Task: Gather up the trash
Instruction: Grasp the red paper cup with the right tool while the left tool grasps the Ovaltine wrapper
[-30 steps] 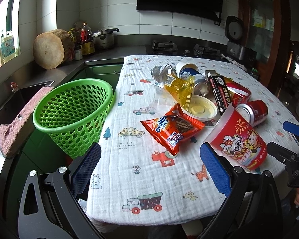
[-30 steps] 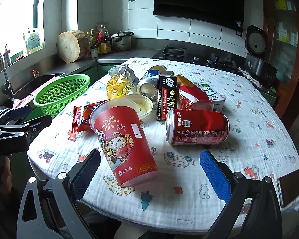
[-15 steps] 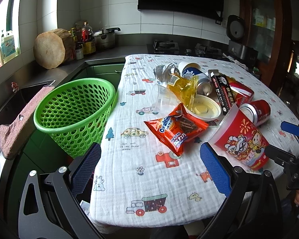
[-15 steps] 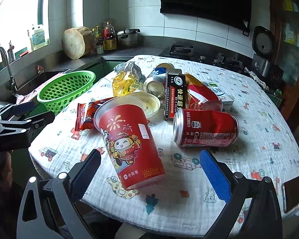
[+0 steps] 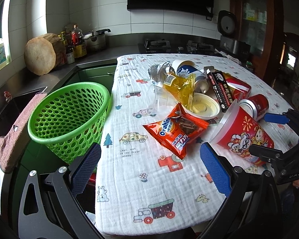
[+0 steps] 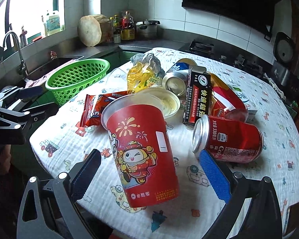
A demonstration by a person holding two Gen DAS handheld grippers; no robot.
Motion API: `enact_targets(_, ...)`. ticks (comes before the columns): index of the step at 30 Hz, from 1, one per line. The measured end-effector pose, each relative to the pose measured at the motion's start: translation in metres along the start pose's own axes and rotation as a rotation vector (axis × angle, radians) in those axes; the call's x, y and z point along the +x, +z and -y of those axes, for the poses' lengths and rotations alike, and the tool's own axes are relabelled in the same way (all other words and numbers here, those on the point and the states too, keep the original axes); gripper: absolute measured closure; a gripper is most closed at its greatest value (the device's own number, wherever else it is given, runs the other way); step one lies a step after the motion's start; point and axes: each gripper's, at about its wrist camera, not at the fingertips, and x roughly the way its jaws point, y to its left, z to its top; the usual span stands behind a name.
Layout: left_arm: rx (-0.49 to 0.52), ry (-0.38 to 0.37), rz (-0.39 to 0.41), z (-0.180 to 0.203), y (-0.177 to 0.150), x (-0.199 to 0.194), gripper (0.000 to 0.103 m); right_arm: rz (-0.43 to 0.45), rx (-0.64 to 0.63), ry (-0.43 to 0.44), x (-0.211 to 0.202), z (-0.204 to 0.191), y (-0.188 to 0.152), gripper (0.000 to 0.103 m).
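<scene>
Left gripper (image 5: 150,167) has its jaws spread wide w/ nothing between them, just printed tablecloth (image 5: 129,179) in the gap. Straight ahead of the jaws and a bit toward the right finger is the orange Ovaltine wrapper (image 5: 176,128), lying flat, not touched. Off past the left finger is the green basket (image 5: 69,115), sitting beside the table edge and nothing visible in it from here. Right gripper (image 6: 150,171) is also wide open, and the red paper cup (image 6: 143,153) lies tipped on its side right in the gap between the two fingers, base end toward the camera, open rim pointing away; can't tell if either pad actually touches it, looks like not. Just past the right finger there's a dented red Coke can (image 6: 227,139) on its side, close to the cup but apart. Beyond the cup's rim is the rest of the pile: white lid/bowl thing (image 6: 167,101), black carton (image 6: 198,95), yellow bag (image 6: 143,77), another can (image 6: 174,81) end-on, all bunched together. Basket shows in this view too, far left ahead of the jaws.
</scene>
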Motion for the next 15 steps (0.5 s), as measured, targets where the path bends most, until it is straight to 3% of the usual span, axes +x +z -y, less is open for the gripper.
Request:
enact_targets(9,0.159,-0.105,-0.022,0.006,0.012,0.018,0.005,-0.081,-0.069,0.043,0.034,-0.004,0.011,0.008)
enact_targets(10,0.189,-0.116,-0.023,0.010,0.013,0.020,0.005,-0.087,-0.072,0.049,0.037,-0.004,0.012,0.010)
enact_targets(11,0.214,-0.118,-0.023,0.012,0.014,0.023,0.005,-0.097,-0.076,0.056,0.040,-0.004,0.012,0.019)
enact_targets(15,0.282,-0.168,-0.030,0.022,0.022,0.036,0.005,-0.122,-0.055,0.092,0.047,-0.001,0.013,0.031)
